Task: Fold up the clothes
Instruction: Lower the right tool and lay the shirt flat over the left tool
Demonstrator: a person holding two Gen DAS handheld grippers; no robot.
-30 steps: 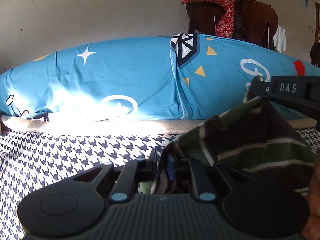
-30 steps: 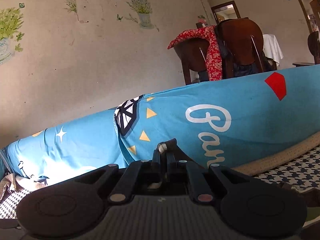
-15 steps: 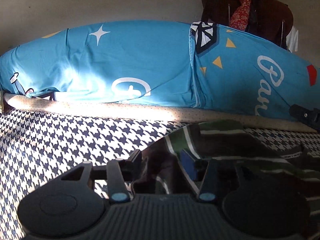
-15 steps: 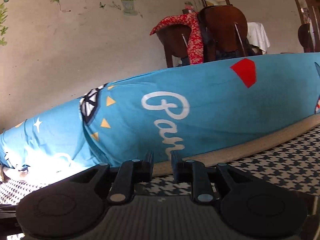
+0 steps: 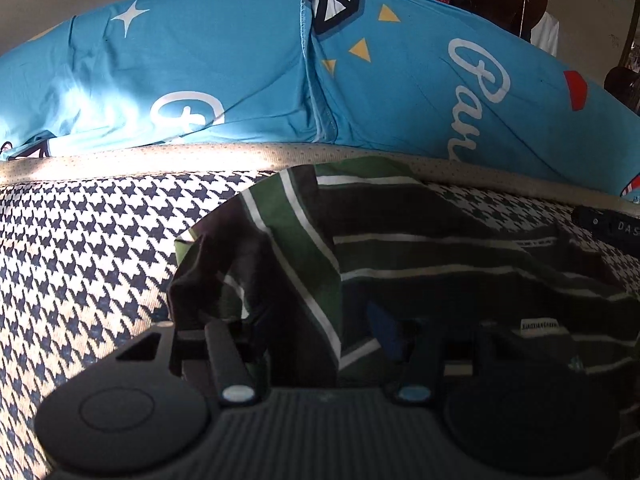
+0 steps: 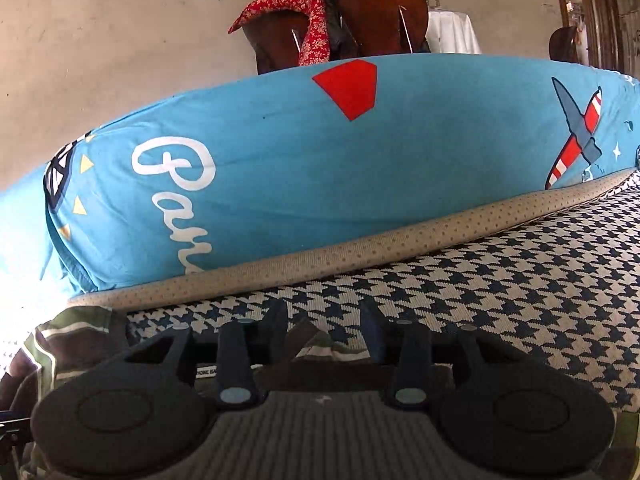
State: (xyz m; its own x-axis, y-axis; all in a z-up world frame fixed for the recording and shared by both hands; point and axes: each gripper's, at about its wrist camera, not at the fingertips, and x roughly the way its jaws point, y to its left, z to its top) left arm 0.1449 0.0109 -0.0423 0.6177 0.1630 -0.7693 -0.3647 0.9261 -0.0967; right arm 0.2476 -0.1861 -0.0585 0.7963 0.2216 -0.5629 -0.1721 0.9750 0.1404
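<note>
A long blue bolster point(image 5: 248, 80) printed with white script, stars, yellow triangles and a red shape lies across the back of the scene. Along its lower edge runs a beige dotted band point(image 6: 360, 252), and in front of that spreads a navy-and-white houndstooth cover point(image 6: 520, 292). Behind the bolster stand dark wooden chairs point(image 6: 380, 12), with a red patterned cloth point(image 6: 304, 12) draped over one. A wall with plant stickers point(image 6: 120, 60) rises behind the bolster.

You have a houndstooth-covered bed surface point(image 5: 80, 248) under everything. The green striped garment point(image 5: 420, 248) lies flat on it, just in front of the long blue printed bolster point(image 5: 224, 72), which rests along the beige dotted border point(image 6: 400, 248) behind it.
</note>
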